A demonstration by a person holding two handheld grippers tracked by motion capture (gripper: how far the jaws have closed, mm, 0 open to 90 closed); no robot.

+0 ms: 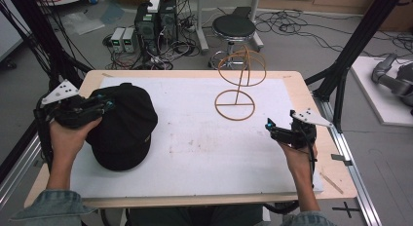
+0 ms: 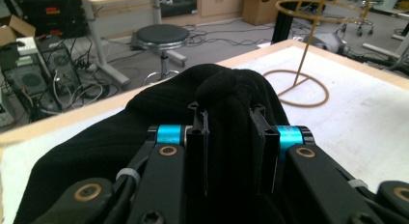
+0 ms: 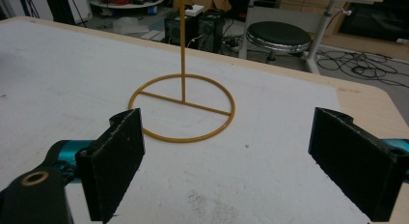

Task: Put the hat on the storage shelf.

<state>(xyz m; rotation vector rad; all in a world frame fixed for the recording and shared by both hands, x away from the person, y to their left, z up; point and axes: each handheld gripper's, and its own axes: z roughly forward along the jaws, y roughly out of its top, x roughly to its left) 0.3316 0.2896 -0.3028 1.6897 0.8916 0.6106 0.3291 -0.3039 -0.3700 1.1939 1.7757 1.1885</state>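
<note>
Left tongs: we see the left gripper pinching a fold of the black cap, jaws pressed onto the fabric near the cap's left edge.
Right tongs: the right gripper is spread wide with nothing between its jaws, hovering over the white mat at the table's right side.
Cap position: it lies on the mat's left part, well apart from the wire stand.
Stand: its ring base sits flat on the mat towards the far side, a thin post rising to a wire globe on top.
Step, as we judge it: lifting the cap to carry it to the stand.
Doing it well: we keep the pinch firm and raise the cap clear of the mat before moving across.
Second grip: we bring the free tongs to the opposite edge so the crown opens.
Risk: soft fabric may slip, and the light stand may tip if nudged.
</note>
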